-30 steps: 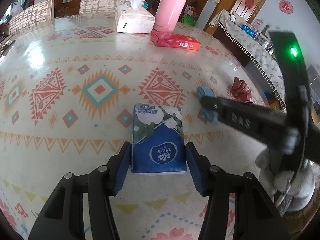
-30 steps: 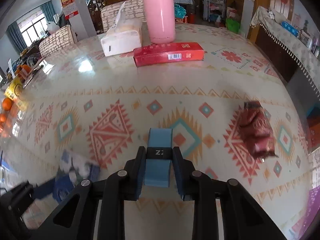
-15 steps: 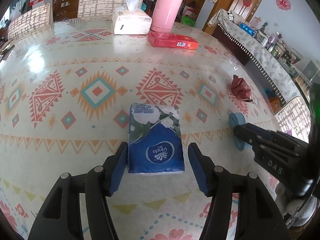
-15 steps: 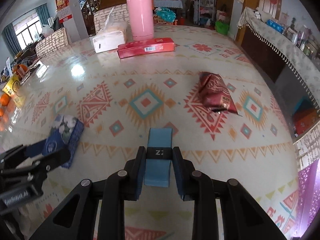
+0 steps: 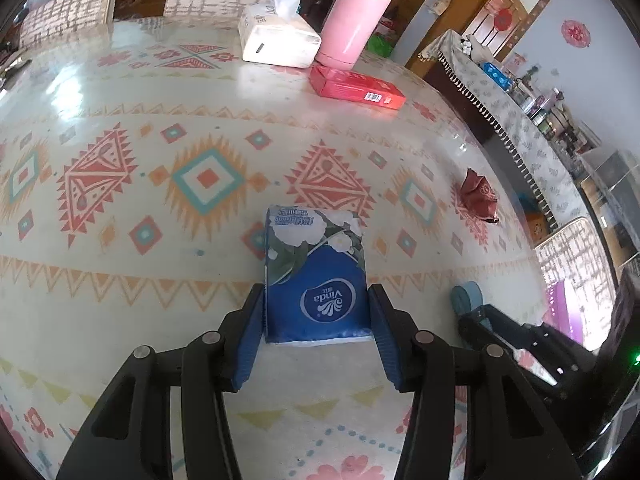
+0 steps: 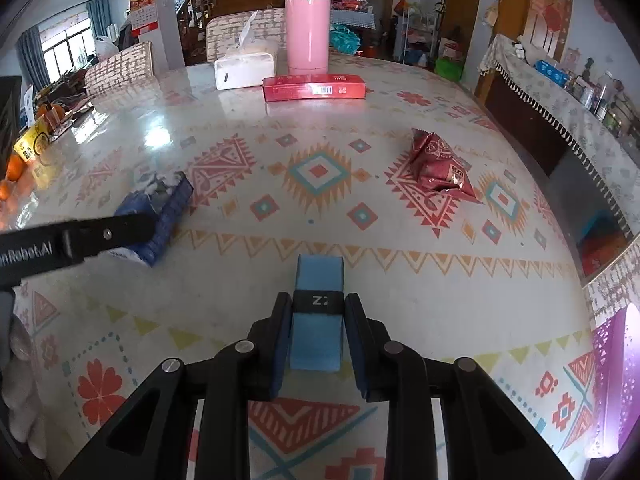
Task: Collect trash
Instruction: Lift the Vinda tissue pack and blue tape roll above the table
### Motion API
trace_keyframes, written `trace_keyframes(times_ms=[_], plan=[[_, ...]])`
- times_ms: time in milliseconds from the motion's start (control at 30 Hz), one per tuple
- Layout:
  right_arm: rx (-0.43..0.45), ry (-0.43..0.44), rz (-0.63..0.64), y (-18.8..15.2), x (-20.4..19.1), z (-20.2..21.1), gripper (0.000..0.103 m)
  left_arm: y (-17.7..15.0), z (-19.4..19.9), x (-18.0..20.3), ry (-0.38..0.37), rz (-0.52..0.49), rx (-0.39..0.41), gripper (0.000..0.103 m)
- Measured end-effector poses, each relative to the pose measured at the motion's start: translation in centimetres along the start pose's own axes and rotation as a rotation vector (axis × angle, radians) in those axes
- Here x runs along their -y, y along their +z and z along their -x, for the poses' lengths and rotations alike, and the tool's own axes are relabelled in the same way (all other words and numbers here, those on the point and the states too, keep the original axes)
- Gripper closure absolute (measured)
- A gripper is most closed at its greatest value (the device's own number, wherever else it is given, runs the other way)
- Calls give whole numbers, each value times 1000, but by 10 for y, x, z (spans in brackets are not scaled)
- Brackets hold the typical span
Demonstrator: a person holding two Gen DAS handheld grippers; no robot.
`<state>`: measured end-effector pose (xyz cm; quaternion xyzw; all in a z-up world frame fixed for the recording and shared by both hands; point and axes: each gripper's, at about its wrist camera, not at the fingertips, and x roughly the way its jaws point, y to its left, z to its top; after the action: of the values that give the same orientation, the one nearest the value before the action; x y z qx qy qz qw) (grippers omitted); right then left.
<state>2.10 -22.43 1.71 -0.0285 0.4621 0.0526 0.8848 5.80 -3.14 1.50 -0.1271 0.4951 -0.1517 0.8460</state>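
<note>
Blue and flowered, the tissue pack (image 5: 316, 276) lies flat on the patterned table (image 5: 120, 240), its near end between the pads (image 5: 251, 344) of the left gripper (image 5: 317, 340). The jaws sit close on either side of it, but whether they press it I cannot tell. From the right wrist view the same pack (image 6: 160, 216) shows at the left, partly behind the left gripper's black finger.

Further right, the right gripper (image 6: 317, 336) is clamped on a light-blue roll (image 6: 318, 320) with a black band — the roll stands out past the fingertips, above the table.

Right again lies the crumpled red wrapper (image 6: 438, 166), alone on the cloth near the table's right edge, well apart from both grippers.

At the far side stand a white tissue box (image 6: 246, 66), a pink flask (image 6: 308, 34) and a flat red box (image 6: 314, 87), close together.
</note>
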Motion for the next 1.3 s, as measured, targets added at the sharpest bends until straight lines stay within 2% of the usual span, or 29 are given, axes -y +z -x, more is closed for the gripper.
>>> trace_keyframes(times_ms=[167,267,400,600,1000,1300], plan=[[9,6,2,-4,-3,0,74,-1,5,5,-36,-15,15,54],[44,5,21,-7,-9,9,74,0,14,9,-53,-30,50,54],[88,8,26,-13,-15,26,74,1,22,13,-26,-56,92,54],[138,0,26,-30,-27,47,74,-1,15,17,-14,-70,71,54],[134,-3,-9,-49,-28,53,74,-4,17,20,-2,-84,85,54],[153,-7,-33,-61,-24,65,74,-7,18,27,39,-120,112,54]])
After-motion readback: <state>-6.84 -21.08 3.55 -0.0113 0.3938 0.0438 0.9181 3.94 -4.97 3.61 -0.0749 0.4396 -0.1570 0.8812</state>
